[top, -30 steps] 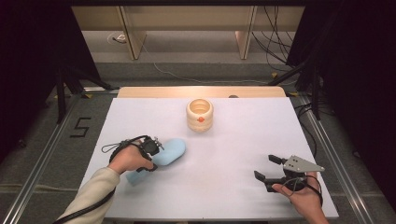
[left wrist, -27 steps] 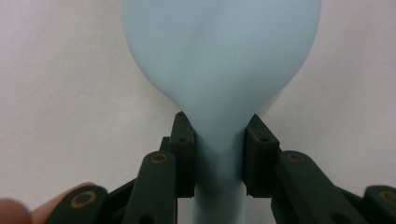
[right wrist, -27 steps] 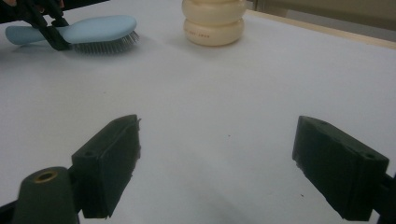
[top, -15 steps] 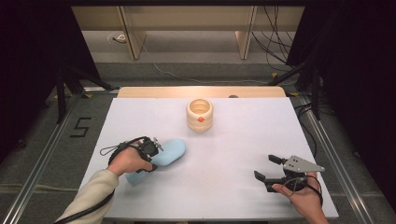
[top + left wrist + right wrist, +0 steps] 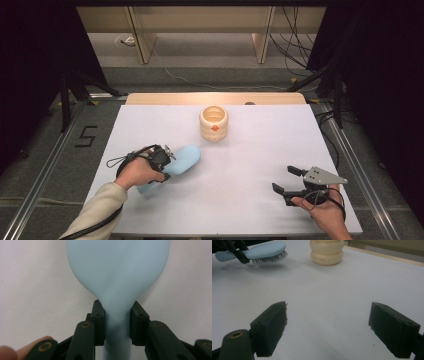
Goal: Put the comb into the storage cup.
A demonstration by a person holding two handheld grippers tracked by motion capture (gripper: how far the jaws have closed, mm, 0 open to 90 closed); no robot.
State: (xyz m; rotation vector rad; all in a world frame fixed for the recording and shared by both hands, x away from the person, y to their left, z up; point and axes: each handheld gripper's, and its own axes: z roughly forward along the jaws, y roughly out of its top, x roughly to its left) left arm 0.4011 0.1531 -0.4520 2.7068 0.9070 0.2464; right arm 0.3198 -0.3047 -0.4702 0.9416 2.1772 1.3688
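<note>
A light blue hairbrush [image 5: 182, 158] is held just above the white table [image 5: 260, 150] at its left side, bristles down. My left gripper [image 5: 167, 162] is shut on the brush's handle where it narrows below the head [image 5: 117, 272], one pad on each side [image 5: 99, 315]. From the right gripper view the same hairbrush [image 5: 262, 251] hangs with its bristles clear of the table top. My right gripper [image 5: 289, 180] rests near the table's front right corner, jaws wide apart and nothing between its pads [image 5: 273, 325].
A cream ribbed wooden pot [image 5: 214, 122] with a small orange mark stands upright at the table's back middle, also as the pot [image 5: 327, 251] in the right gripper view. A wooden strip [image 5: 215, 97] edges the table's far side. Cables lie on the floor behind.
</note>
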